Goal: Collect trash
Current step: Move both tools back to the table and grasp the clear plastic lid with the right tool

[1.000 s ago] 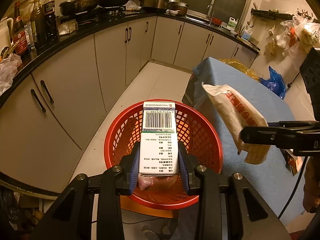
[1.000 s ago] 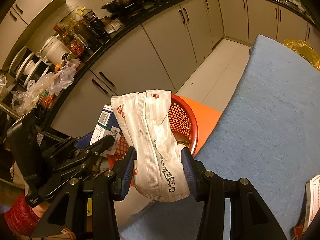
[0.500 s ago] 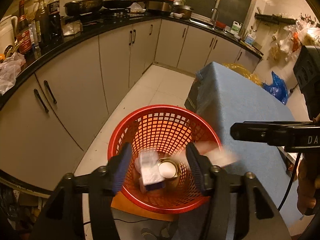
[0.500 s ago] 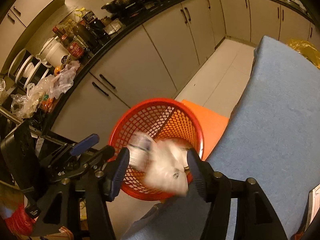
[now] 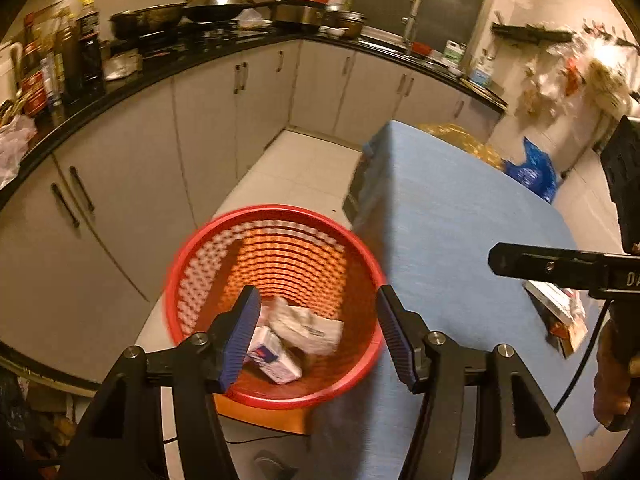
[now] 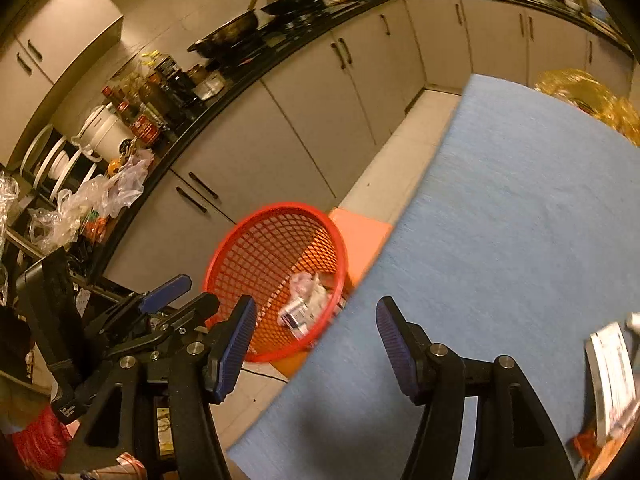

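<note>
Over the basket [image 5: 200, 248], L gripper [image 5: 316, 334] & R gripper [image 6: 314, 338], jaws just opened, empty; carton [image 5: 274, 354] & wrapper [image 5: 308, 326] now inside. More trash next.

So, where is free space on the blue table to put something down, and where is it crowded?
The blue table is bare across its middle, from the edge beside the red basket to the yellow bag at the far end. Printed packets crowd its near right corner. The counter is packed with bottles and pans.
</note>
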A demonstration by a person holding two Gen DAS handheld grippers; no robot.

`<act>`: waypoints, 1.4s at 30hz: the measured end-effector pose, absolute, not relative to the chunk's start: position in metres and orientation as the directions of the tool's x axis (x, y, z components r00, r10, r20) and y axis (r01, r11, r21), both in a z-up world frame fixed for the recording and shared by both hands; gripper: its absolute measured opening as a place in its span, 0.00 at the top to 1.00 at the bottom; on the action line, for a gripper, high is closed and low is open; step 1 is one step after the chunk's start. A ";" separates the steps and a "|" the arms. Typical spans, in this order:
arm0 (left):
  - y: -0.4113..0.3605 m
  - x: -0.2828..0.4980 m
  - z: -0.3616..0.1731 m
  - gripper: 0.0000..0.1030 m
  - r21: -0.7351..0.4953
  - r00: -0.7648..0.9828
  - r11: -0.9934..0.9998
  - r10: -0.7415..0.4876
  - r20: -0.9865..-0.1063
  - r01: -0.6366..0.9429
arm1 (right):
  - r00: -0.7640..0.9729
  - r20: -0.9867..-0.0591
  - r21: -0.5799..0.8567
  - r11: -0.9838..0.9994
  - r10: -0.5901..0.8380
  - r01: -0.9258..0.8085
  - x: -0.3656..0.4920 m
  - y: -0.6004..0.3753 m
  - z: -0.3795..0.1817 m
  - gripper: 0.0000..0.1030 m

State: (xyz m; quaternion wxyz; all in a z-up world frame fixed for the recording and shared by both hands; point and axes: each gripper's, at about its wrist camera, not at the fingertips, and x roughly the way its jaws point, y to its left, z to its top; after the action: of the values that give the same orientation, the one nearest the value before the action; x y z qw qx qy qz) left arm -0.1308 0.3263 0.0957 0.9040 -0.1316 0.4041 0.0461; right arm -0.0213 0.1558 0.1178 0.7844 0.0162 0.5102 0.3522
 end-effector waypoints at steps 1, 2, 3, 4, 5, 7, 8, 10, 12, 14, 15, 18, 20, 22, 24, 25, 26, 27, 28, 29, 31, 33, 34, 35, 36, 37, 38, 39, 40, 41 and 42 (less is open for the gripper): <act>0.321 -0.130 0.096 0.43 -0.199 0.668 0.963 -0.029 -0.744 -0.181 | 0.239 -0.790 0.384 0.759 0.565 -0.526 -0.023 0.146 0.117 0.35; 0.313 -0.130 0.096 0.43 -0.198 0.666 0.966 -0.039 -0.745 -0.165 | 0.244 -0.789 0.388 0.764 0.565 -0.515 -0.025 0.136 0.117 0.35; 0.305 -0.129 0.096 0.43 -0.196 0.664 0.969 -0.047 -0.746 -0.151 | 0.249 -0.788 0.391 0.770 0.563 -0.504 -0.027 0.127 0.117 0.35; 0.297 -0.128 0.096 0.43 -0.192 0.663 0.972 -0.054 -0.747 -0.137 | 0.255 -0.788 0.392 0.776 0.561 -0.495 -0.029 0.118 0.116 0.35; 0.288 -0.128 0.097 0.43 -0.189 0.662 0.974 -0.062 -0.747 -0.123 | 0.259 -0.788 0.394 0.780 0.559 -0.486 -0.032 0.109 0.115 0.35; 0.273 -0.127 0.097 0.43 -0.190 0.658 0.977 -0.080 -0.749 -0.097 | 0.269 -0.791 0.397 0.795 0.550 -0.458 -0.038 0.088 0.113 0.35; 0.264 -0.127 0.097 0.43 -0.188 0.654 0.979 -0.089 -0.752 -0.084 | 0.271 -0.791 0.402 0.799 0.549 -0.448 -0.040 0.081 0.112 0.35; 0.246 -0.126 0.096 0.43 -0.190 0.643 0.980 -0.111 -0.758 -0.055 | 0.289 -0.790 0.401 0.813 0.540 -0.422 -0.046 0.060 0.112 0.35; 0.232 -0.125 0.095 0.42 -0.189 0.636 0.981 -0.126 -0.761 -0.032 | 0.320 -0.791 0.386 0.831 0.521 -0.401 -0.053 0.038 0.113 0.35; 0.216 -0.124 0.095 0.42 -0.191 0.628 0.982 -0.147 -0.765 -0.002 | 0.348 -0.788 0.381 0.847 0.507 -0.371 -0.061 0.014 0.115 0.35; 0.208 -0.123 0.095 0.42 -0.190 0.625 0.982 -0.157 -0.765 0.013 | 0.365 -0.788 0.379 0.857 0.497 -0.350 -0.065 -0.002 0.116 0.35; 0.187 -0.119 0.096 0.42 -0.189 0.620 0.981 -0.180 -0.764 0.052 | 0.419 -0.785 0.372 0.888 0.457 -0.271 -0.074 -0.047 0.120 0.35; 0.172 -0.117 0.098 0.42 -0.190 0.617 0.979 -0.199 -0.762 0.081 | 0.458 -0.782 0.378 0.906 0.423 -0.191 -0.078 -0.083 0.120 0.35; 0.159 -0.114 0.099 0.42 -0.187 0.614 0.977 -0.212 -0.760 0.106 | 0.490 -0.775 0.396 0.911 0.398 -0.113 -0.079 -0.115 0.119 0.36; 0.146 -0.112 0.099 0.42 -0.186 0.607 0.974 -0.227 -0.762 0.131 | 0.498 -0.783 0.405 0.913 0.373 -0.049 -0.075 -0.139 0.115 0.38; 0.141 -0.112 0.099 0.42 -0.185 0.603 0.973 -0.233 -0.763 0.142 | 0.498 -0.785 0.411 0.911 0.369 -0.027 -0.072 -0.148 0.114 0.41; 0.137 -0.111 0.099 0.42 -0.183 0.600 0.971 -0.238 -0.764 0.151 | 0.500 -0.782 0.419 0.908 0.371 -0.018 -0.069 -0.154 0.113 0.42; 0.132 -0.111 0.100 0.42 -0.180 0.597 0.970 -0.242 -0.765 0.163 | 0.501 -0.782 0.420 0.907 0.372 -0.018 -0.065 -0.157 0.112 0.42; 0.129 -0.111 0.100 0.42 -0.177 0.595 0.970 -0.243 -0.766 0.169 | 0.500 -0.784 0.414 0.910 0.367 -0.019 -0.061 -0.157 0.111 0.42; 0.125 -0.110 0.101 0.42 -0.172 0.592 0.969 -0.243 -0.768 0.176 | 0.496 -0.787 0.414 0.910 0.368 -0.019 -0.055 -0.156 0.109 0.42; 0.121 -0.110 0.102 0.42 -0.171 0.589 0.968 -0.246 -0.769 0.182 | 0.484 -0.792 0.411 0.911 0.371 -0.025 -0.043 -0.151 0.104 0.43; 0.116 -0.110 0.104 0.42 -0.170 0.585 0.968 -0.249 -0.772 0.187 | 0.468 -0.811 0.391 0.920 0.352 -0.014 -0.031 -0.150 0.094 0.49; 0.114 -0.110 0.106 0.42 -0.168 0.584 0.968 -0.248 -0.773 0.188 | 0.461 -0.814 0.393 0.919 0.354 -0.011 -0.025 -0.150 0.089 0.53; 0.114 -0.111 0.107 0.42 -0.167 0.585 0.967 -0.248 -0.772 0.190 | 0.451 -0.823 0.382 0.924 0.345 -0.010 -0.017 -0.149 0.084 0.56; 0.112 -0.112 0.109 0.42 -0.165 0.585 0.967 -0.249 -0.772 0.193 | 0.446 -0.834 0.362 0.932 0.326 -0.004 -0.013 -0.149 0.080 0.66; 0.110 -0.112 0.110 0.42 -0.161 0.587 0.967 -0.248 -0.771 0.197 | 0.441 -0.838 0.358 0.934 0.320 0.002 -0.009 -0.151 0.077 0.74; 0.108 -0.113 0.112 0.41 -0.155 0.589 0.967 -0.245 -0.770 0.200 | 0.437 -0.839 0.365 0.931 0.324 0.008 -0.006 -0.152 0.075 0.75; 0.106 -0.114 0.113 0.41 -0.150 0.591 0.968 -0.243 -0.769 0.203 | 0.430 -0.844 0.362 0.932 0.321 0.014 -0.004 -0.154 0.073 0.79; 0.104 -0.114 0.114 0.40 -0.147 0.592 0.968 -0.241 -0.769 0.204 | 0.426 -0.845 0.361 0.933 0.323 0.009 -0.006 -0.155 0.072 0.79; 0.103 -0.115 0.114 0.39 -0.143 0.594 0.968 -0.239 -0.768 0.204 | 0.423 -0.842 0.370 0.929 0.335 0.000 -0.007 -0.155 0.072 0.79; 0.103 -0.116 0.113 0.38 -0.140 0.594 0.970 -0.234 -0.769 0.201 | 0.420 -0.835 0.386 0.922 0.356 -0.014 -0.008 -0.153 0.073 0.80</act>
State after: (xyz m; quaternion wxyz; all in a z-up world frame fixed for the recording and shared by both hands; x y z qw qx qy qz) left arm -0.1162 0.1032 0.1130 0.8927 -0.0195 0.4335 -0.1218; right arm -0.0081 -0.1535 0.0726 0.8268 0.1623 0.5268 0.1119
